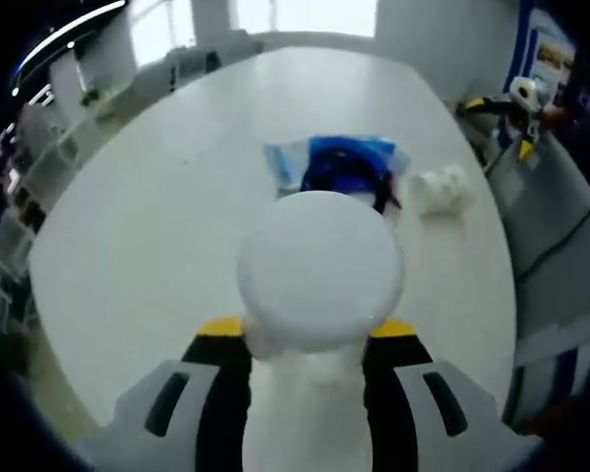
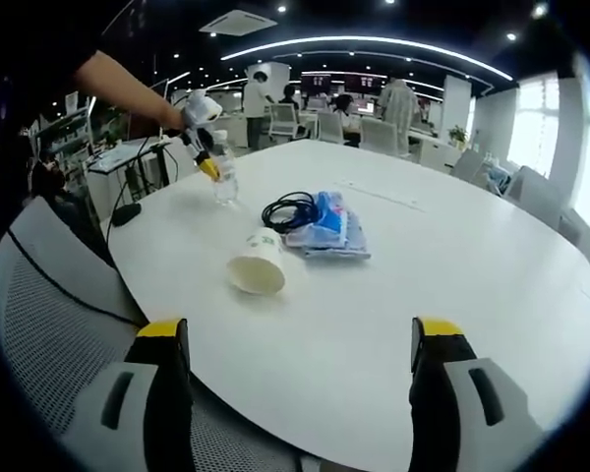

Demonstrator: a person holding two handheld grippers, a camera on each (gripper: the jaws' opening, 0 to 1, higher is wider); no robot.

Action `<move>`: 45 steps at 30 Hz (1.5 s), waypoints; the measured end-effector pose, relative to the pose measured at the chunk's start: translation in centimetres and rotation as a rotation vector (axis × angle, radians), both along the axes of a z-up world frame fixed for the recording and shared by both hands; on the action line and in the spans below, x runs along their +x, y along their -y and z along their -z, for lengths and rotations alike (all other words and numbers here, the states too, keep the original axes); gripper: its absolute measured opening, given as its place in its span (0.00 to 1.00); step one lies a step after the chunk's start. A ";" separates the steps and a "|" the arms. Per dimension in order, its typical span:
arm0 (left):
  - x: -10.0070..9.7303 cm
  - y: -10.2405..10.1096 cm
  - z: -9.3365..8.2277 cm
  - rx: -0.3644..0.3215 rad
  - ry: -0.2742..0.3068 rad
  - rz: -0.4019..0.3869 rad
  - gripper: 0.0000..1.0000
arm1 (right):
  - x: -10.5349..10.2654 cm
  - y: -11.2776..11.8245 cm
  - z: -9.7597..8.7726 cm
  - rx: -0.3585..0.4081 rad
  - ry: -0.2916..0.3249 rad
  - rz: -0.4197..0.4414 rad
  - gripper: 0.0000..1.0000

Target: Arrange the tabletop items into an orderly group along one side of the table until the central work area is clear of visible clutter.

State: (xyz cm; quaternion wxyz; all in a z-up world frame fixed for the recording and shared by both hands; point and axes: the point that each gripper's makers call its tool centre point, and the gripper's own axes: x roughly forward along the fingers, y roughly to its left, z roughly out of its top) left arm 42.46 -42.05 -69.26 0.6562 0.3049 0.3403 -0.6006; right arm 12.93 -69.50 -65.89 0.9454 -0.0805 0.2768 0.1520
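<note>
"Office desks, seated people and strips of ceiling lights sit far behind the big white table (image 2: 452, 295). Where does the tidying stand?"

"By my reading, barely begun. In the right gripper view the clutter lies mid-table: a paper cup (image 2: 258, 265) tipped on its side with its mouth toward the near edge, a coiled black cable (image 2: 290, 208) just behind it, and a blue packet (image 2: 329, 226) touching the cable on its right."

"And the bottle?"

"The clear bottle (image 2: 224, 182) stands upright at the far left edge, apart from the others. The left gripper (image 2: 202, 118) reaches in from a person's arm and is pressed together on its upper part. In the left gripper view the bottle's white cap (image 1: 320, 270) sits right between the yellow-tipped jaws, which pinch the neck below it."

"Why hold it there?"

"Probably because gripping high keeps it upright and lets it be set down without tipping. That edge looks like a sensible line for the group."

"What about the right gripper (image 2: 295, 329)?"

"Jaws spread wide, holding nothing, hovering over the near edge of the table beside a mesh chair (image 2: 39, 295). It points straight at the cup, so the cup seems the likely pick."

"Any risks?"

"The cup is light, round and lying down, so it may roll or crush. The cable is loose and could drag the packet with it."

"Does the left gripper view agree?"

"Yes: packet (image 1: 339, 167) with cable beyond the cap, cup (image 1: 442, 189) to their right, table (image 1: 157, 226) otherwise bare."
</note>
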 end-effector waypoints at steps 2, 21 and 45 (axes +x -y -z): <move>0.1 0.0 0.0 0.007 -0.003 0.004 0.42 | 0.0 0.0 0.0 -0.005 -0.002 -0.003 0.93; -0.8 -0.7 -0.4 -0.024 0.012 -0.050 0.57 | 0.1 -0.4 -0.3 0.017 0.012 -0.011 0.95; -5.0 -2.9 -2.4 -0.202 0.057 -0.349 0.77 | 0.0 -0.8 -0.6 0.031 0.027 -0.030 1.00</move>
